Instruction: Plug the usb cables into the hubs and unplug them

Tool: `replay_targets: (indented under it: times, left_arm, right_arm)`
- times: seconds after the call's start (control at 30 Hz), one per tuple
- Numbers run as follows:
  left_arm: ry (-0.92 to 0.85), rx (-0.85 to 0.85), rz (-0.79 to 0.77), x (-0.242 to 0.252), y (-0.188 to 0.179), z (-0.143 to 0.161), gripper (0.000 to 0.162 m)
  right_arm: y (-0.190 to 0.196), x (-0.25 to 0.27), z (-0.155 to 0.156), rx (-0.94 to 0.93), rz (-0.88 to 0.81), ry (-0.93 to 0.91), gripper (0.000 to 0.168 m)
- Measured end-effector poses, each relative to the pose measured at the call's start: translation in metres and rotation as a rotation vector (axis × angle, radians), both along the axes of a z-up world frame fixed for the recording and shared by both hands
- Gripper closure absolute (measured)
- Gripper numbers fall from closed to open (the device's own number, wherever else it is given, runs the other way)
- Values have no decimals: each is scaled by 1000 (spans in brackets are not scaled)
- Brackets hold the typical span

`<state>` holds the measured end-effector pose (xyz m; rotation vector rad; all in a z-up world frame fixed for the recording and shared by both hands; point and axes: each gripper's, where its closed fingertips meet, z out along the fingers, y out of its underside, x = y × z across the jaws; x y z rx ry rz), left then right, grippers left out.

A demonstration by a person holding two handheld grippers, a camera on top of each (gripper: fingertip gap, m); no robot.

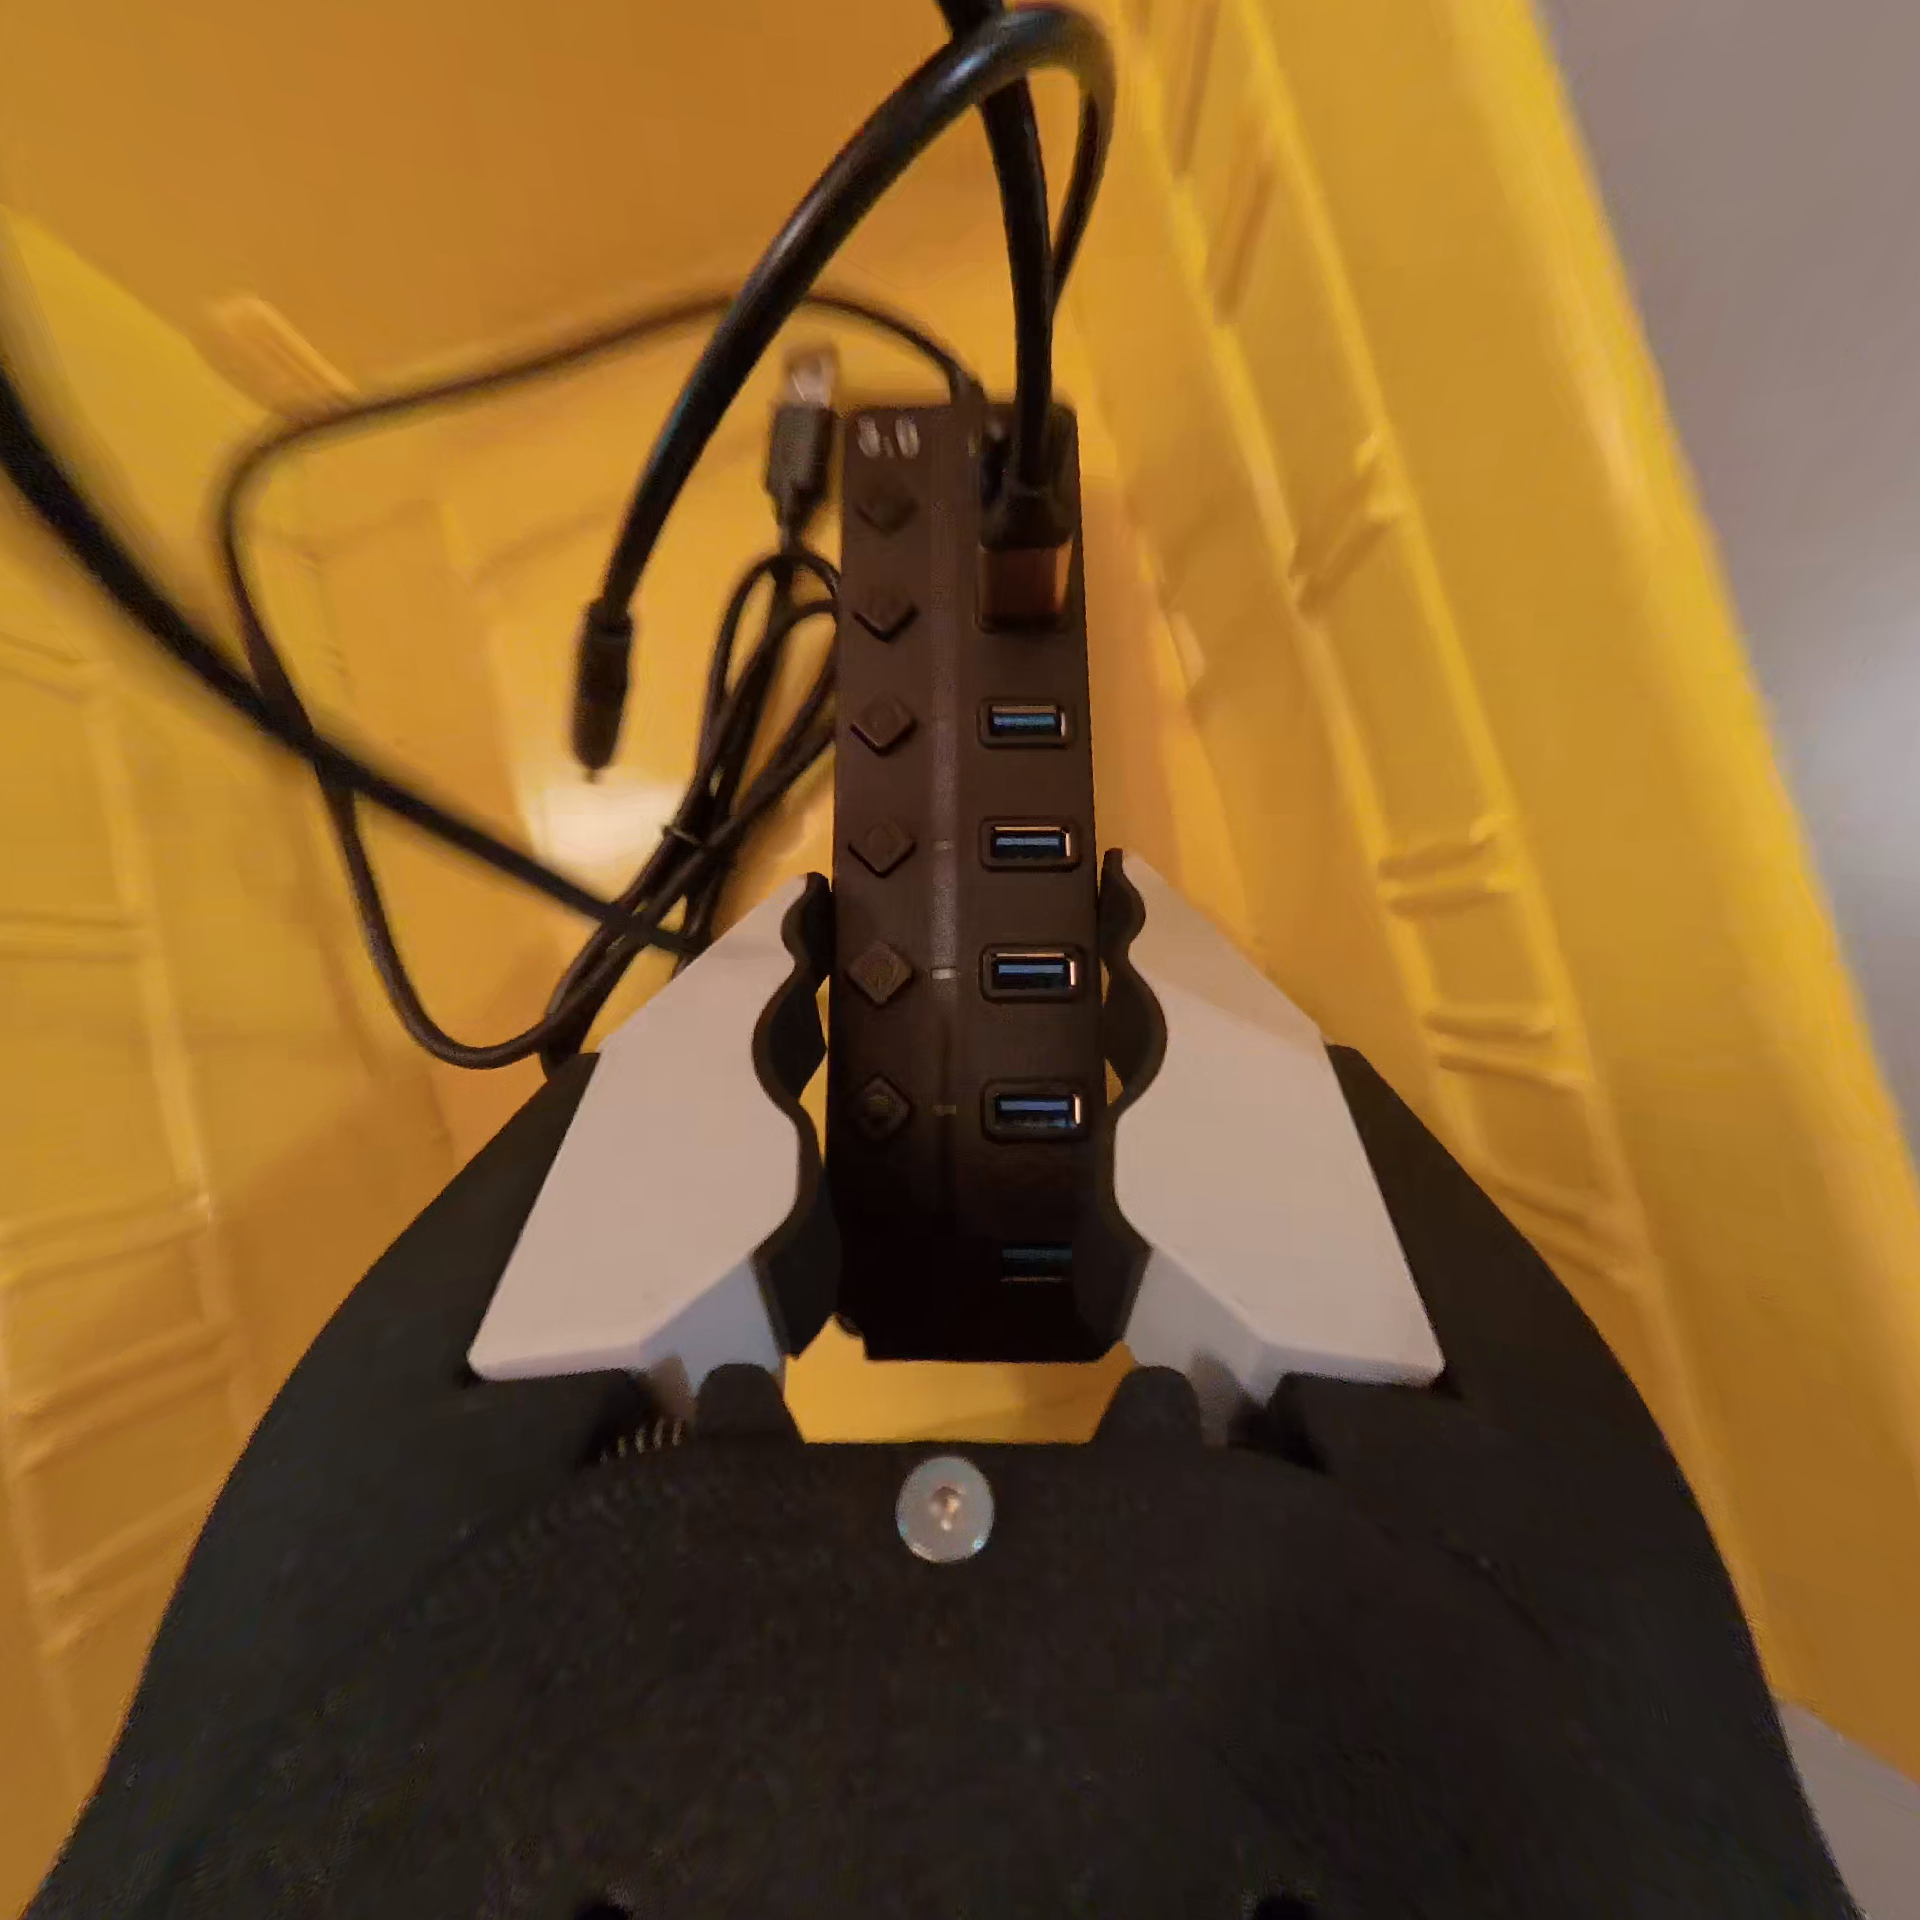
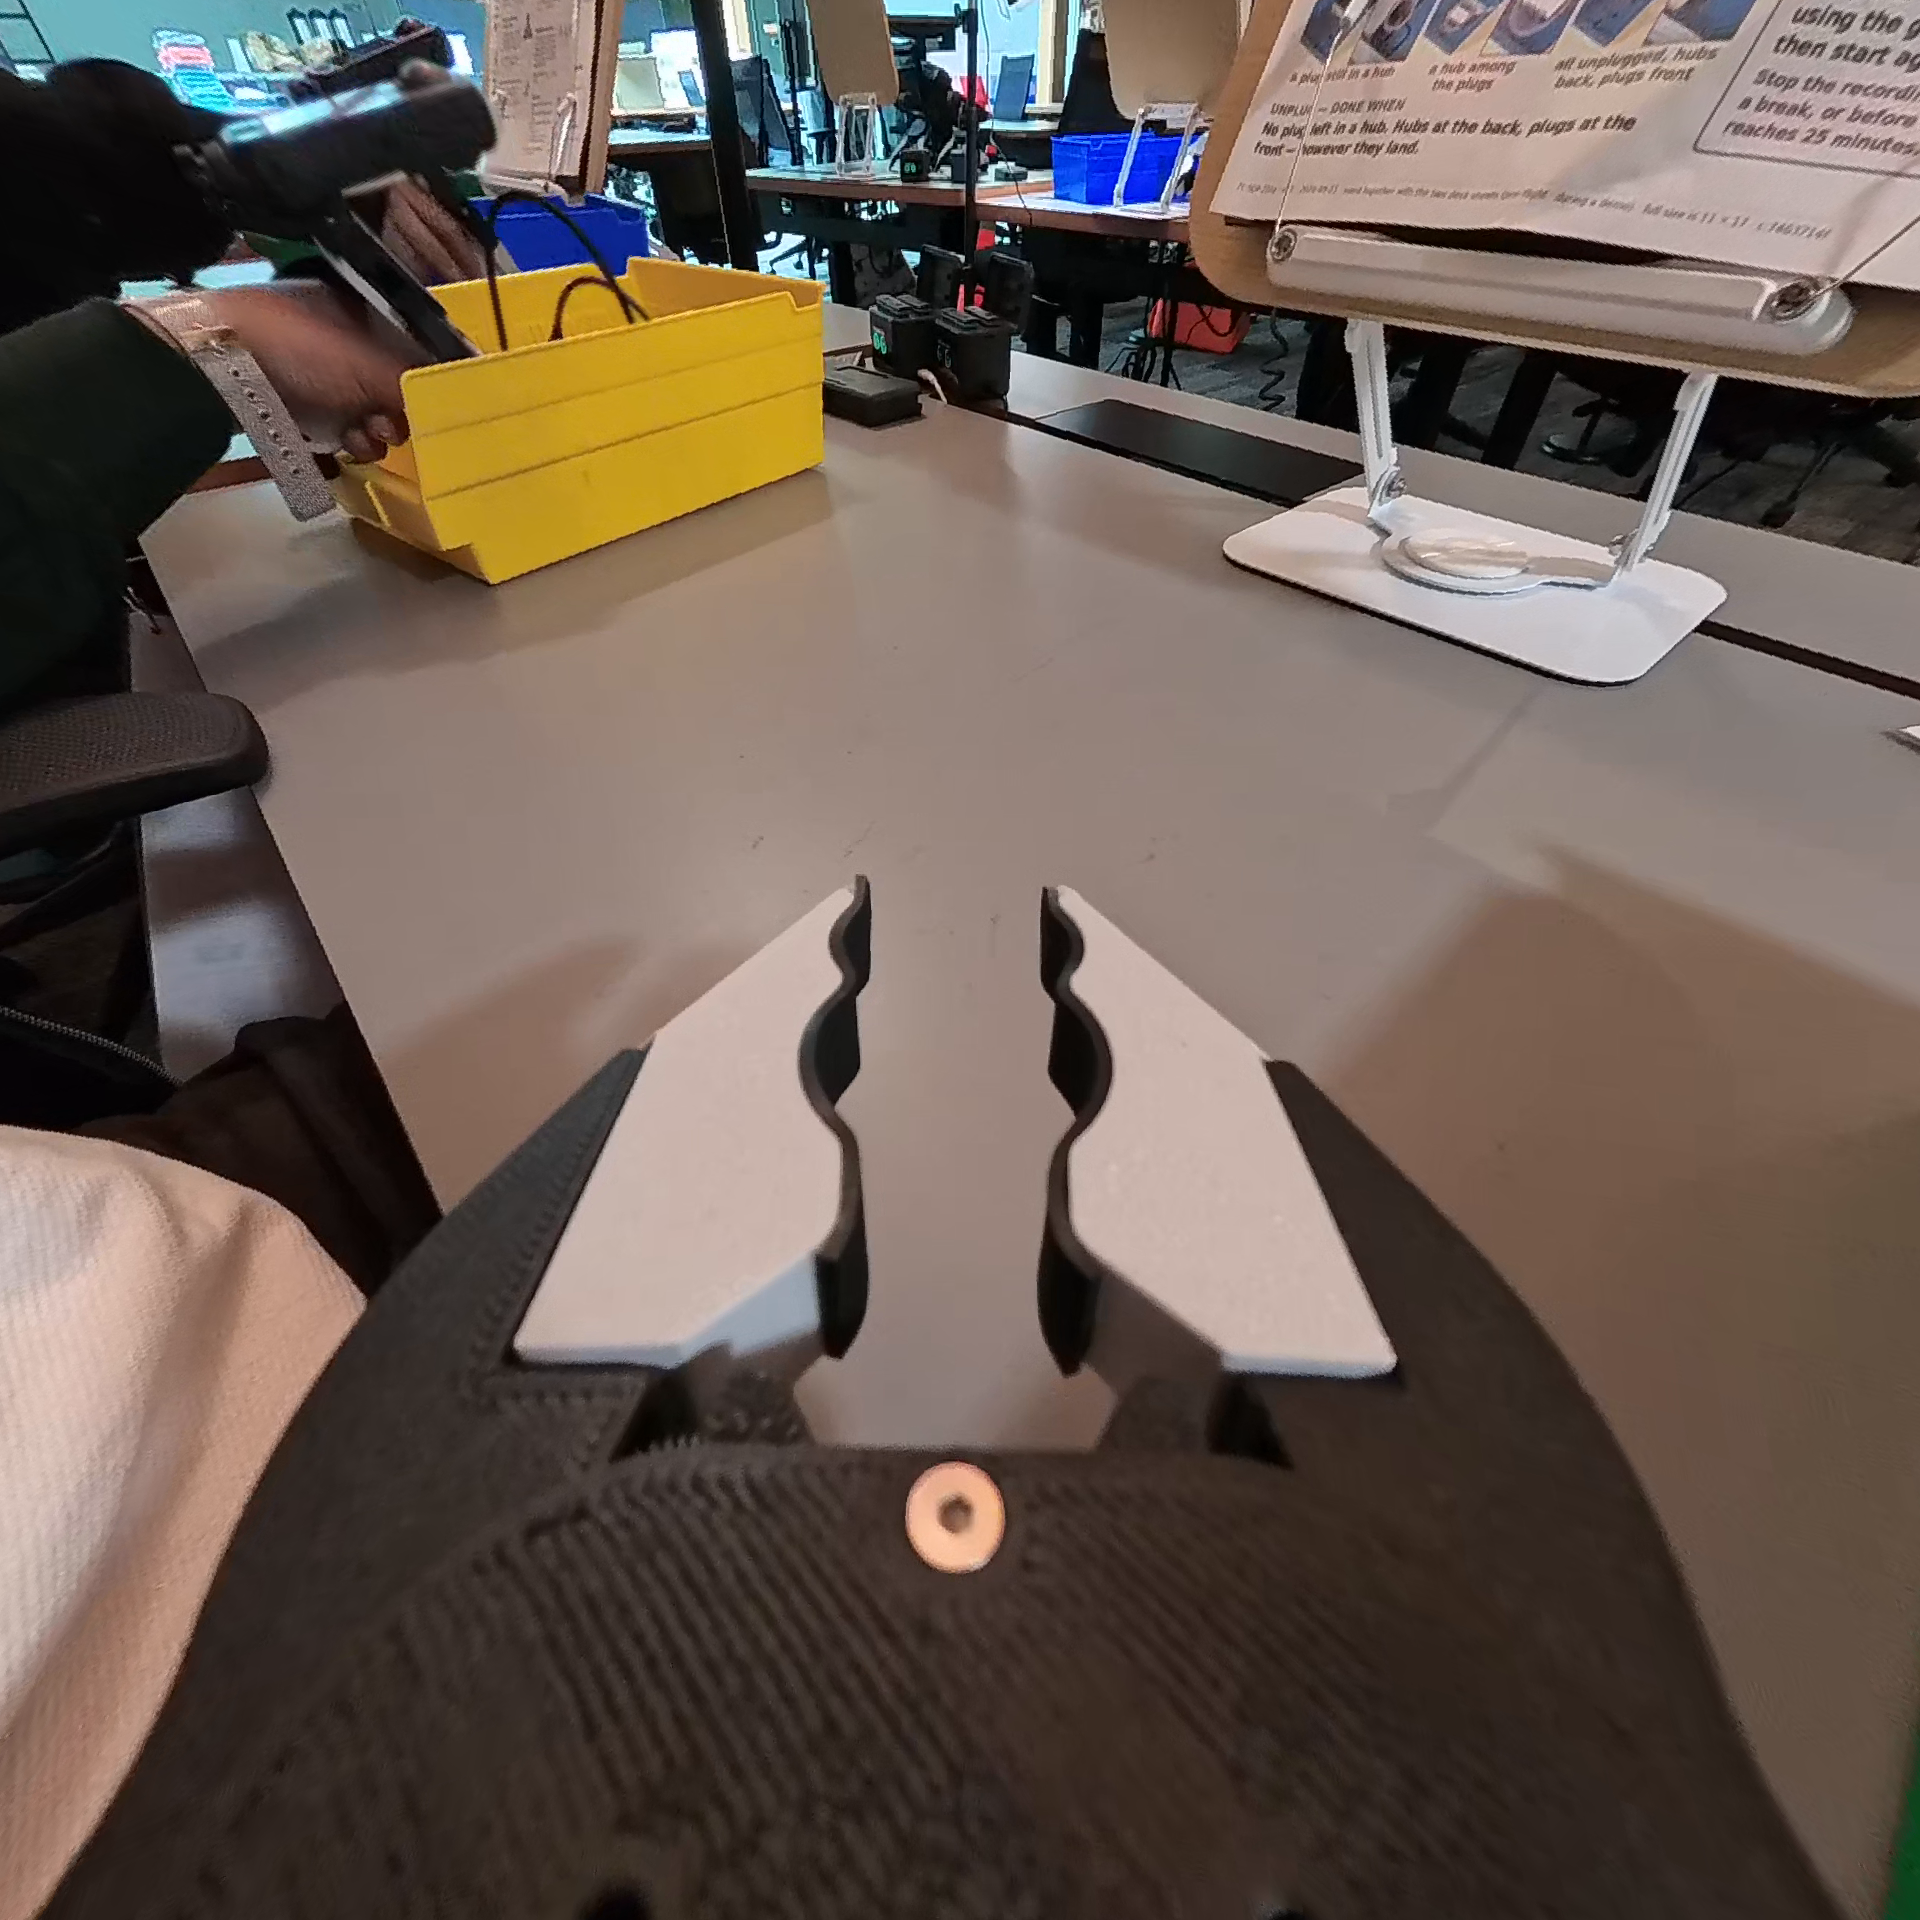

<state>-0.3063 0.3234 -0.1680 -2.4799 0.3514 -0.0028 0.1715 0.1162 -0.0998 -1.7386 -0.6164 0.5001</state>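
Grey table (image 2: 935, 675), desks (image 2: 1039, 197) behind

The grey table (image 2: 1039, 675) carries a yellow bin (image 2: 613, 416) at its far left. To the right of the bin stands a white stand (image 2: 1475, 561) holding a printed sheet (image 2: 1558, 114). Behind the bin sits a blue bin (image 2: 566, 229). Left of the table is a black armrest (image 2: 114, 753).

Black hub (image 1: 961, 883), blue ports; yellow bin (image 2: 623, 436).
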Motion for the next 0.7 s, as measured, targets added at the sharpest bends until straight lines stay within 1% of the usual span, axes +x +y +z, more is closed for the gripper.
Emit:
replay_targets:
  times: [0.03, 0.17, 0.33, 0.43, 0.57, 0.7]
  left_arm:
    - [-55, 48, 25, -1, 3, 12, 109]
    - [-197, 180, 58, -12, 0, 62, 110]
    - [-363, 316, 76, -19, -7, 107, 110]
    - [-497, 422, 57, -14, -11, 140, 110]
    - [-620, 572, -65, 15, -28, 202, 111]
    - [-626, 679, -232, 70, -52, 254, 111]
  right_arm:
    - [0, 0, 0, 1, 1, 1, 136]
    - [0, -1, -1, -5, 6, 4, 136]
    - [0, -1, -2, -12, 8, 9, 136]
    - [0, -2, -1, -6, 6, 4, 136]
    - [1, -3, -3, -10, 10, -8, 136]
    - [0, -6, -2, 1, 20, -11, 136]
